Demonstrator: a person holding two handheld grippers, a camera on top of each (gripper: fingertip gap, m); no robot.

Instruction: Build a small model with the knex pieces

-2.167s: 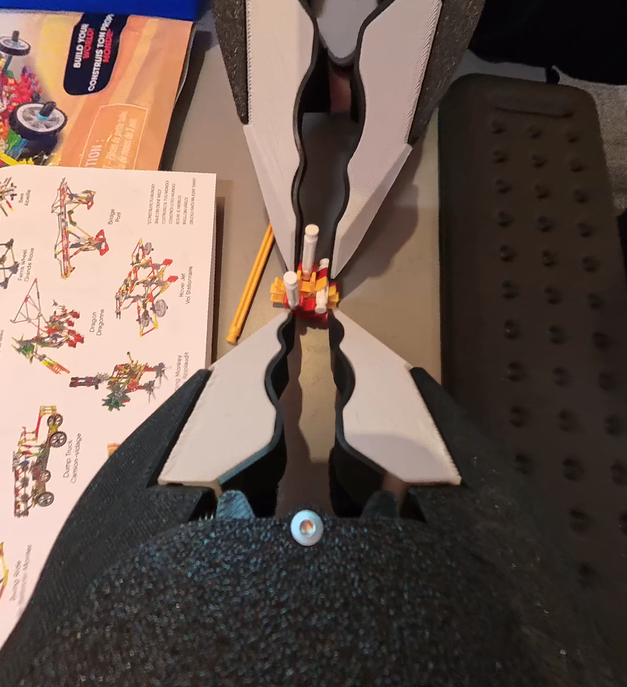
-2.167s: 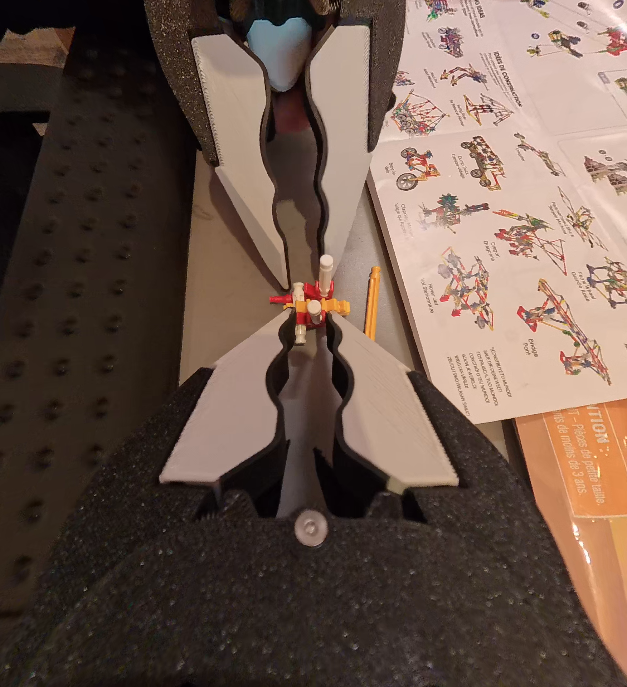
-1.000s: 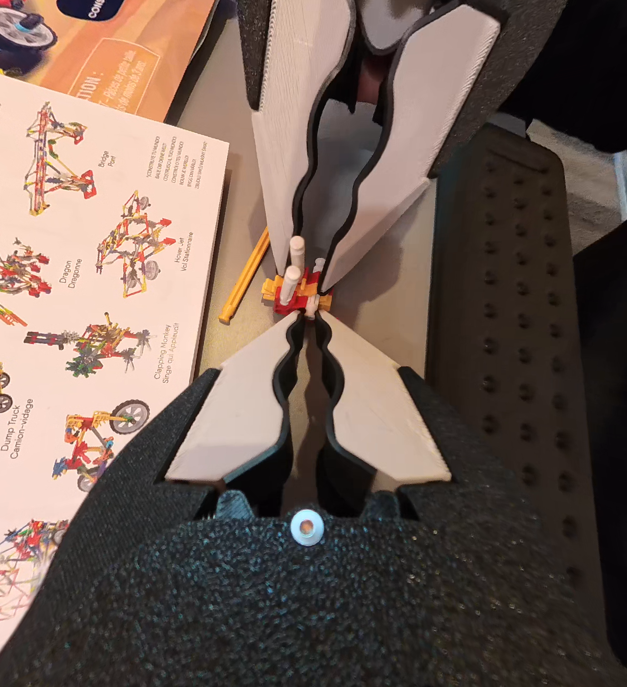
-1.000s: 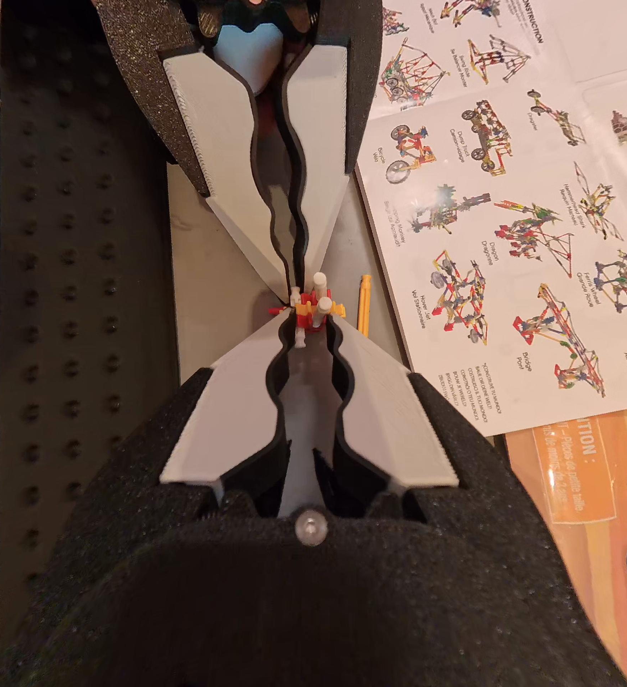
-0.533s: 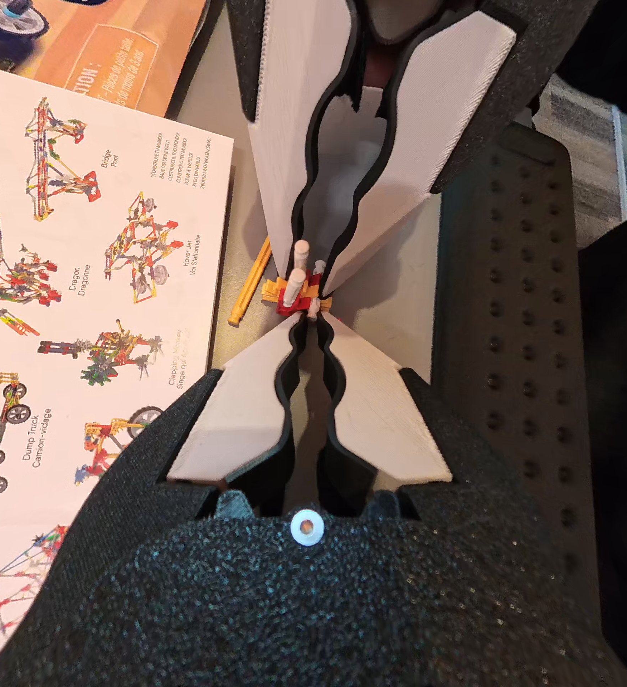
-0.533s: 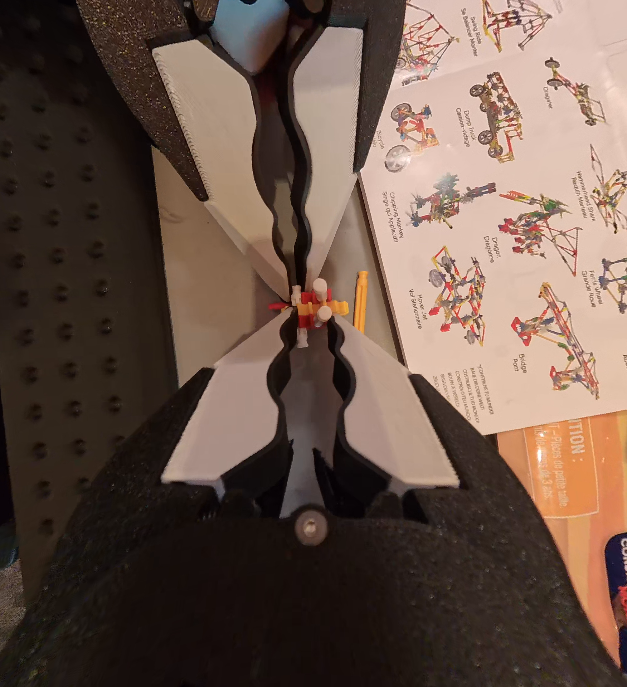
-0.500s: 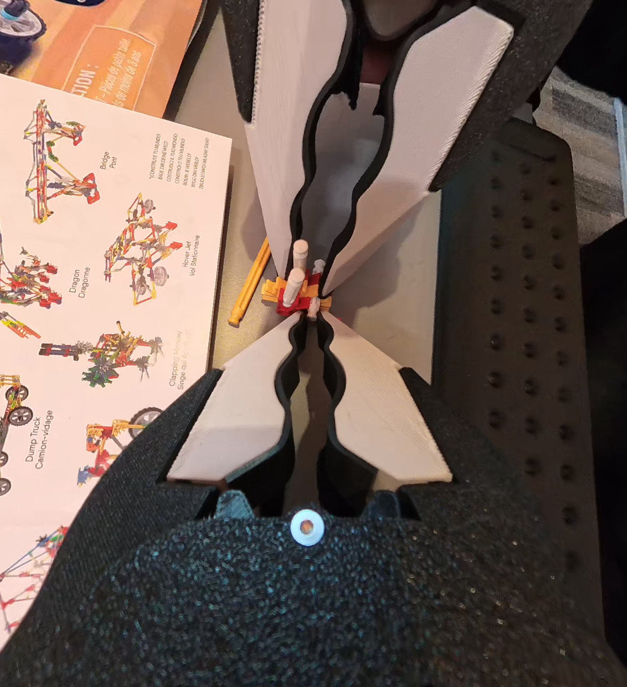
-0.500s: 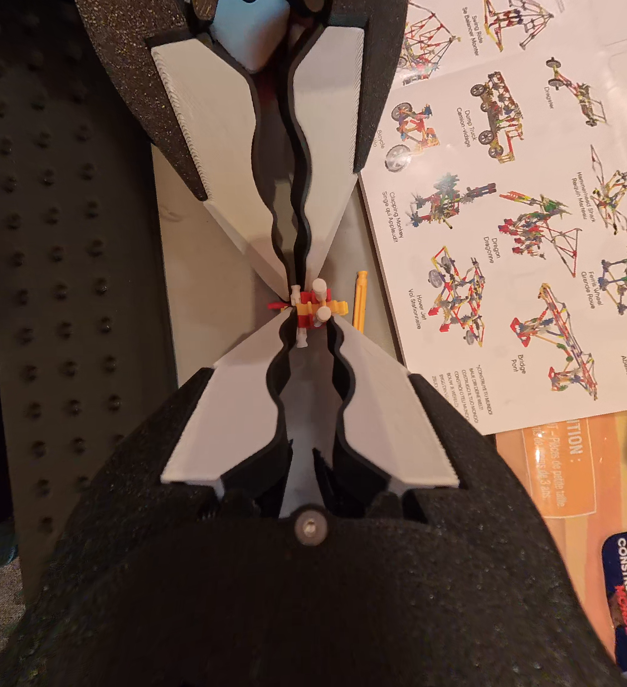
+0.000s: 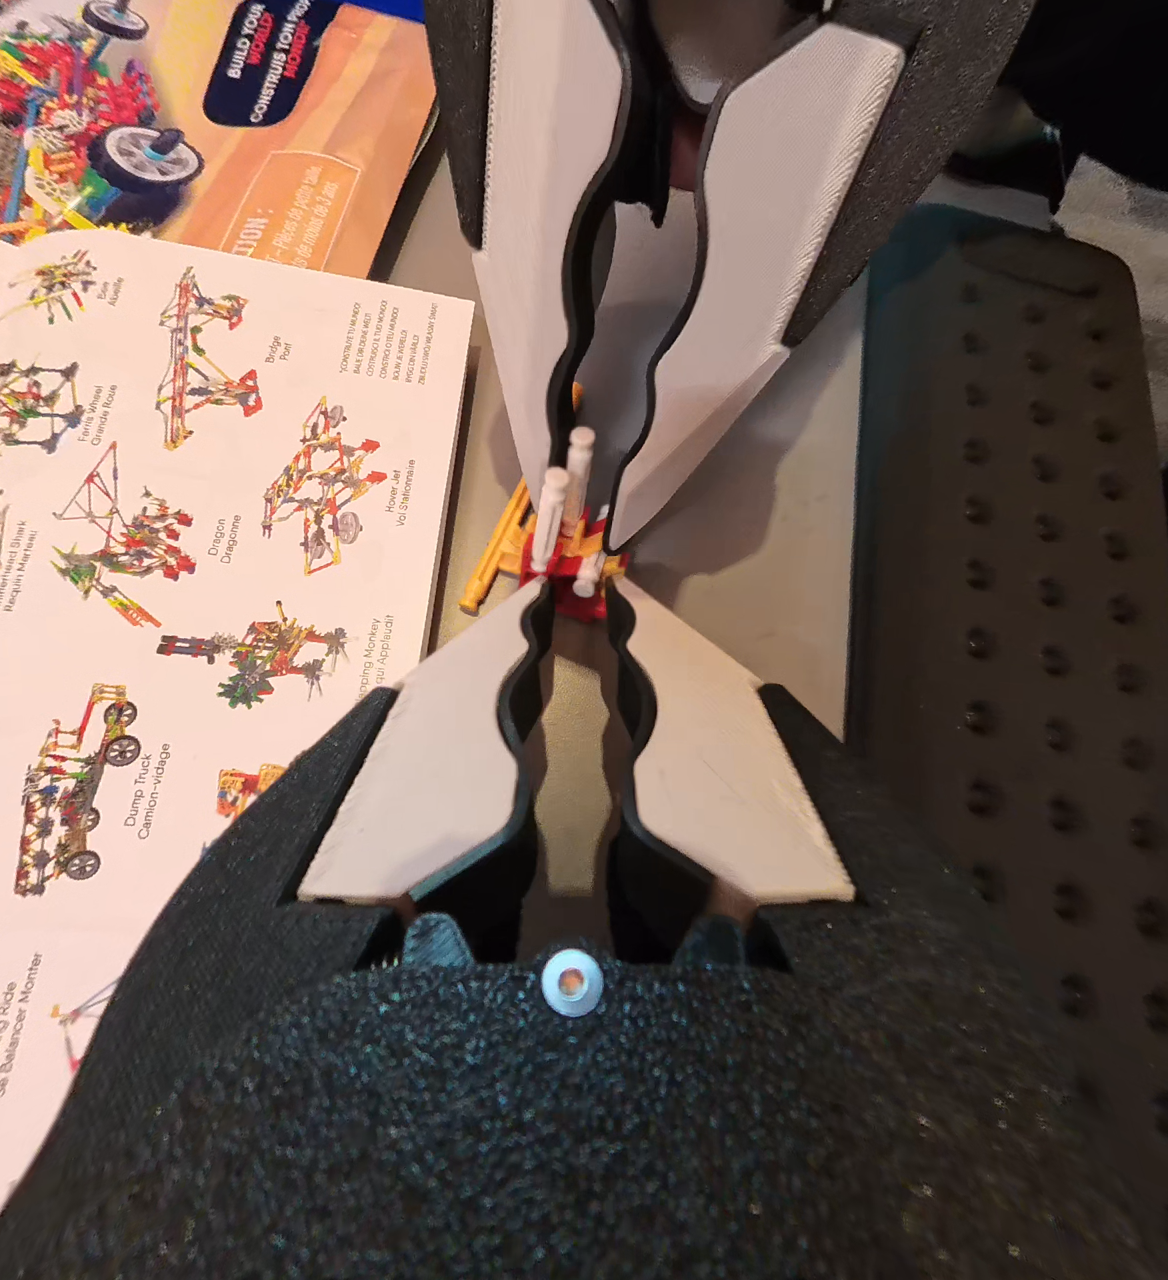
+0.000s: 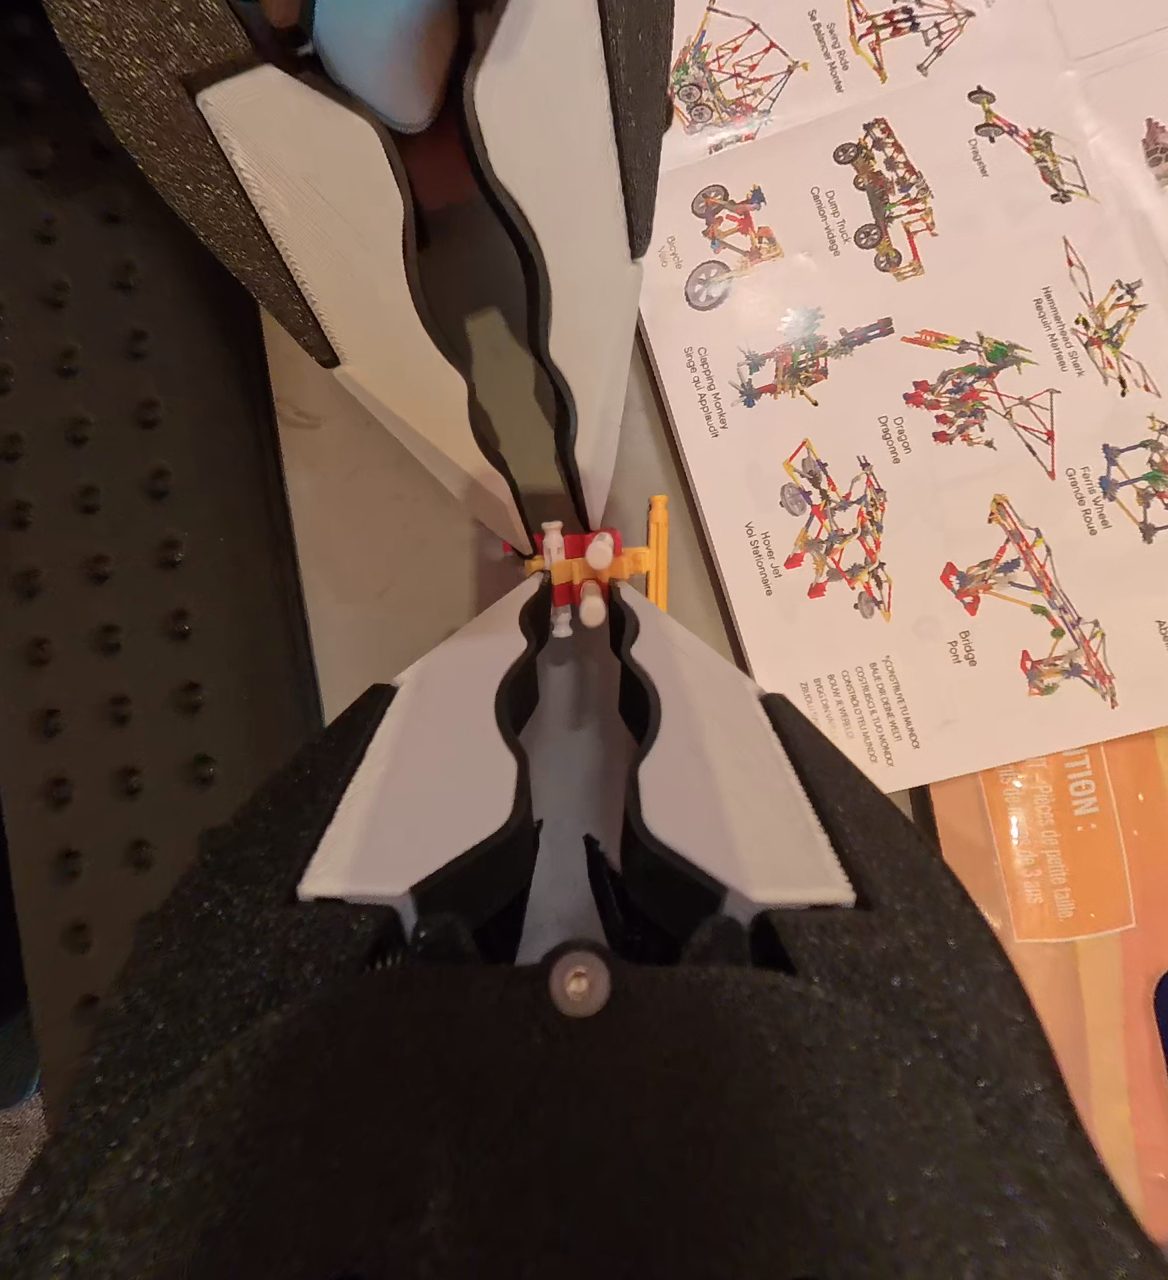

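A small assembly of red and yellow connectors with short white rods (image 9: 567,547) is held between both grippers above the grey table. My left gripper (image 9: 574,597) comes from the bottom of the left wrist view and is shut on the assembly's red part. My right gripper (image 10: 576,601) is shut on the assembly (image 10: 585,562) from the opposite side. Each gripper shows tip to tip in the other's view: the right gripper (image 9: 585,533) and the left gripper (image 10: 553,533). A loose yellow rod (image 9: 491,561) lies on the table just beside the assembly; it also shows in the right wrist view (image 10: 657,554).
A white instruction sheet (image 9: 186,519) with pictures of models lies beside the grippers, also in the right wrist view (image 10: 948,415). An orange toy box (image 9: 256,125) lies beyond it. A black perforated panel (image 9: 1024,623) borders the narrow grey table strip (image 9: 761,589) on the other side. The tips of both grippers are at nearly the same place.
Both grippers stay closed on the assembly and have tilted together. The white rods now lean differently, and the orange box has come further into the left wrist view.
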